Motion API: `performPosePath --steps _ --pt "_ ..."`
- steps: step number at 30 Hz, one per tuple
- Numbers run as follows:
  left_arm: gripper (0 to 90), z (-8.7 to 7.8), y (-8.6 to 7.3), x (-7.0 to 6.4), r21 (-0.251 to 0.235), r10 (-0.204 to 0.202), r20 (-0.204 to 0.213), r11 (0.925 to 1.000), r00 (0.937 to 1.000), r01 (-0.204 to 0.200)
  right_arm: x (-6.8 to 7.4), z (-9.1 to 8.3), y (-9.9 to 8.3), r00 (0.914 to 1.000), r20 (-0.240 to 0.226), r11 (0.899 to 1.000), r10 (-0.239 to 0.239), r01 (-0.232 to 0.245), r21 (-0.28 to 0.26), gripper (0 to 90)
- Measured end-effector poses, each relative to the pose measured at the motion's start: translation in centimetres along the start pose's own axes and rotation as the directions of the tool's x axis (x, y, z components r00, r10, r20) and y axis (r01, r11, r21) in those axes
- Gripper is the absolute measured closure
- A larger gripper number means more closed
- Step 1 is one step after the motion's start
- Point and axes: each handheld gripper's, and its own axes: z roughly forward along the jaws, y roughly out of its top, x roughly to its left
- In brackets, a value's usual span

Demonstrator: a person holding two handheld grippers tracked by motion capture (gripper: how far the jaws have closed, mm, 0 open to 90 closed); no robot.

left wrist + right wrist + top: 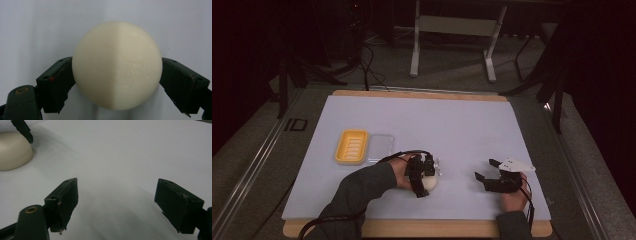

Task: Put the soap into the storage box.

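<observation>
Left gripper [424, 182] is closed around a cream bar of soap [117, 65]; its two black jaws press against opposite sides of the rounded bar, which rests on the white mat [452, 125] near the front edge. Right gripper [488, 170] sits well apart to the right, low over the mat, jaws spread wide with nothing between them. Yellow soap dish [351, 146] lies to the left of the soap, with a clear lid [381, 147] just beside it.
</observation>
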Motion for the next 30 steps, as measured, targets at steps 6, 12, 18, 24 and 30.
performPosePath --steps 6,12,18,24,30 --pt "19.3 0.3 0.3 0.1 0.022 -0.001 -0.01 0.9998 0.9999 0.001 0.0 0.0 0.0 1.0 -0.001 1.0 -0.003 0.003 0.0 18.7" --pt "23.1 0.4 0.6 0.2 0.032 0.002 0.008 0.9995 1.0 -0.002 0.0 0.0 0.0 1.0 -0.002 1.0 -0.005 0.005 0.001 18.7" --pt "23.7 0.4 0.9 0.2 0.06 0.001 0.013 0.9982 0.9999 -0.002 0.0 0.0 0.0 1.0 -0.003 1.0 -0.004 0.004 0.001 18.6" --pt "24.0 0.3 1.2 0.2 0.077 0.023 0.015 0.9967 0.9996 -0.024 0.0 0.0 0.0 1.0 -0.004 1.0 -0.004 0.004 0.001 18.6" --pt "24.3 0.3 1.4 0.2 0.113 0.049 0.021 0.9923 0.9986 -0.051 0.0 0.0 0.0 1.0 -0.005 1.0 -0.004 0.004 0.002 18.6"
